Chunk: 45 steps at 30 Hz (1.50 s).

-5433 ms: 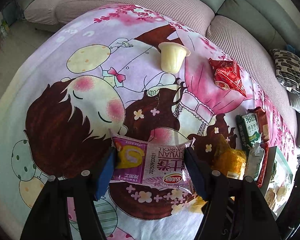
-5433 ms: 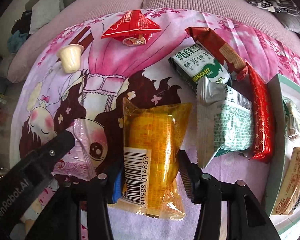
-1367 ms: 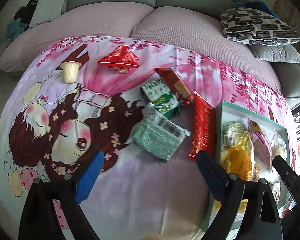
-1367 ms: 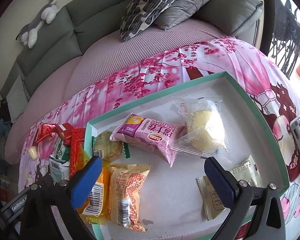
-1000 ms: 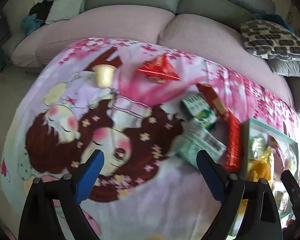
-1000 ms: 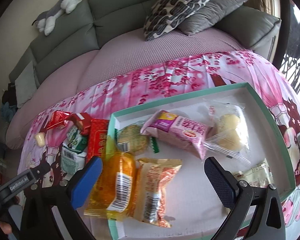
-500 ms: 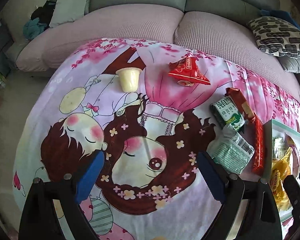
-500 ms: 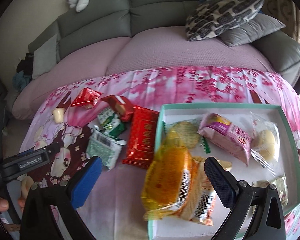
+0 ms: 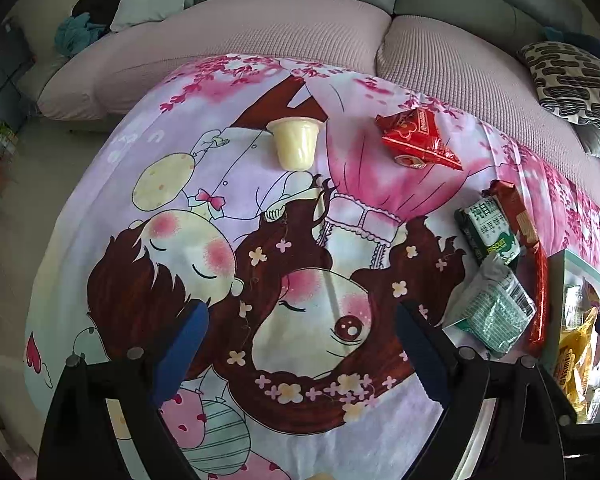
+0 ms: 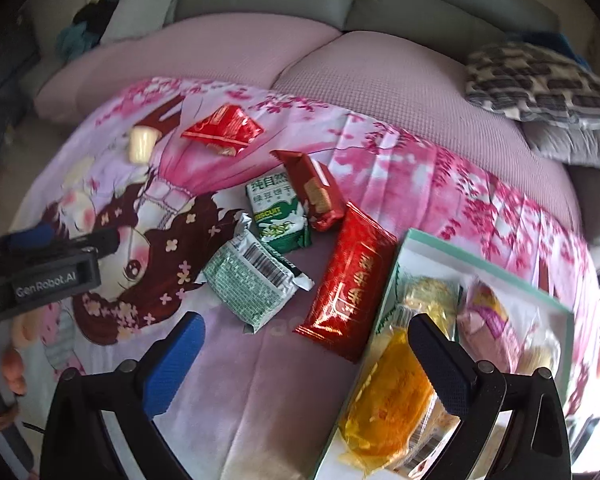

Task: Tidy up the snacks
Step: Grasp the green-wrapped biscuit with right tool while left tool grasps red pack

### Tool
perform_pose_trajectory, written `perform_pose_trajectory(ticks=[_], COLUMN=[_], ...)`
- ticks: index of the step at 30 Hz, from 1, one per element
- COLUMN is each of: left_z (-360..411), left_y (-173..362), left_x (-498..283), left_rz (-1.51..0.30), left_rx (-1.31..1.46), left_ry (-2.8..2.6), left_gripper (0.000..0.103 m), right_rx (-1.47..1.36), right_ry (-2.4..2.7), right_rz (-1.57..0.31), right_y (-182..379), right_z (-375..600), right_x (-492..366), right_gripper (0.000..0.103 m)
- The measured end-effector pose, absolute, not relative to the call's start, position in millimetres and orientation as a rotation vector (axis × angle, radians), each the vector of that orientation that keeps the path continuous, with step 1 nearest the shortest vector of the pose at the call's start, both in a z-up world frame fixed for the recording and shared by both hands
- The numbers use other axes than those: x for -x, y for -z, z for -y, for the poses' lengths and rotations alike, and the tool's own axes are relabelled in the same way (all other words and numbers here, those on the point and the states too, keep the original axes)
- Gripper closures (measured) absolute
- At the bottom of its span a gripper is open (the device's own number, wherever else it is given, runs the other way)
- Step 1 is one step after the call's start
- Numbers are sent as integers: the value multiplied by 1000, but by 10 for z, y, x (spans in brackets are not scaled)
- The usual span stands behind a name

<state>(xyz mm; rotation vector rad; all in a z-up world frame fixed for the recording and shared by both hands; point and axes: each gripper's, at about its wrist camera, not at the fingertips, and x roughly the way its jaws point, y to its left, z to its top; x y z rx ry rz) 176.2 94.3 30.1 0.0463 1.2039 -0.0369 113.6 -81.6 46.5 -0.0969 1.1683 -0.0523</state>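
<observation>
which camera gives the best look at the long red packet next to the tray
The right wrist view: the long red packet lies face-up, gold lettering visible, beside the tray. In the left wrist view it shows only as a thin, foreshortened strip near the frame's edge.

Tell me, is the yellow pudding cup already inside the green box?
No, the pudding cup lies on its side on the cartoon blanket, far from the green box at the right edge.

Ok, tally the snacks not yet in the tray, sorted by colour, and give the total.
Red packets: 3
Green packets: 2
Pale yellow jelly cup: 1
Total: 6
</observation>
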Motion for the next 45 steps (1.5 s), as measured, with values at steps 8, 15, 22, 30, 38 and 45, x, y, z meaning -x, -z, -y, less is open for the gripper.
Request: perform_pose_trajectory(ticks=[8,15,22,30,38,45], left_z=[-973,-1044,-1021,-1019,-973,-965], left_y=[-112,-74,-50,-56,-59,-45], left_x=[-1864,-1930,-1949,-1945,-1930,-1931], left_rz=[-1260,-1269,-1275,-1276,-1277,-1282], left_rx=[-35,-15,-16,-13,-20,-22], left_ry=[37,17,24,22,36,36], left_gripper=[9,9,9,9,9,9], right_rx=[184,304,383,361,321,253], right_ry=[-37,-68,-101,-150,-172,-125], right_rz=[-1269,-1328,-1309,-1302,-1322,-1275], right_y=[-190,4,55,71,104,57], right_z=[594,465,334,265,234,260], right_x=[-1428,-1589,-1665,-1692,-1524,-1417], right_gripper=[4,7,7,14,20,41])
